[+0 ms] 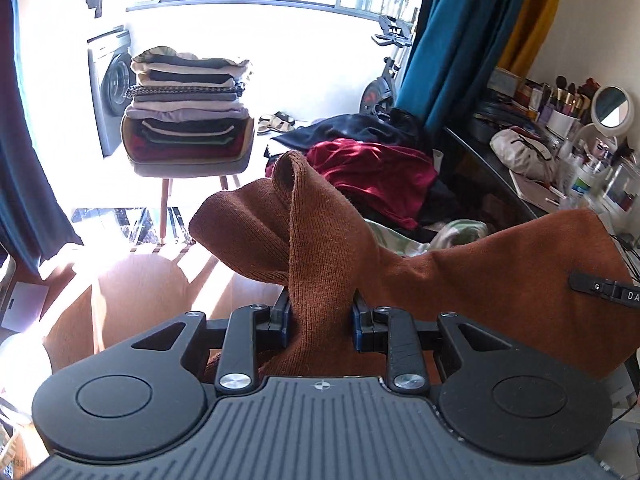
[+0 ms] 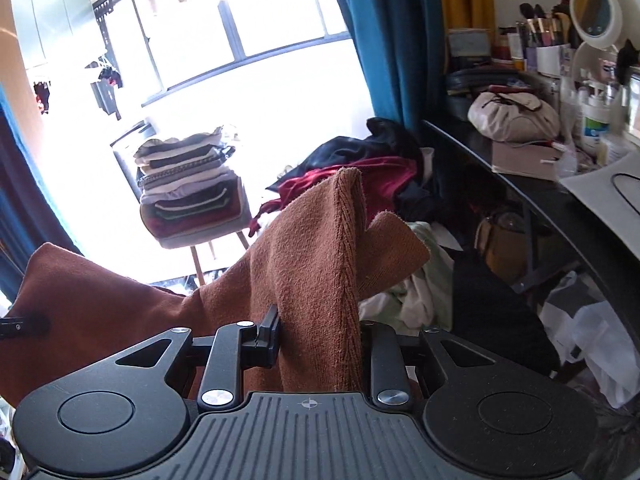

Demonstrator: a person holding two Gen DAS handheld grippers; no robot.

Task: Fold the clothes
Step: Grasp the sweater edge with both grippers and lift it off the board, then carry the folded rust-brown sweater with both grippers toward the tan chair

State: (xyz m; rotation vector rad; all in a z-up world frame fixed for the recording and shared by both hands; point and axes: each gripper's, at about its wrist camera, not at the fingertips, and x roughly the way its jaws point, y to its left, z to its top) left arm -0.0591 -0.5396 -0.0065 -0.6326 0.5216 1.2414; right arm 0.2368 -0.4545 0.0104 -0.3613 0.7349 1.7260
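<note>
A rust-brown knit garment (image 1: 320, 248) hangs in the air, held by both grippers. My left gripper (image 1: 322, 320) is shut on one bunched edge of it. The cloth stretches right to the other gripper's finger (image 1: 600, 289). In the right wrist view my right gripper (image 2: 320, 336) is shut on another edge of the same brown garment (image 2: 316, 248), whose ribbed hem stands up between the jaws. The left gripper's finger (image 2: 20, 326) shows at the far left against the cloth.
A grey chair (image 1: 192, 160) holds a tall stack of folded clothes (image 1: 188, 92). A heap of unfolded clothes (image 1: 372, 168), dark red and navy, lies ahead. A cluttered dark desk (image 2: 532, 188) with a mirror (image 2: 592, 10) stands at the right. A washing machine (image 1: 110, 88) stands at the far left.
</note>
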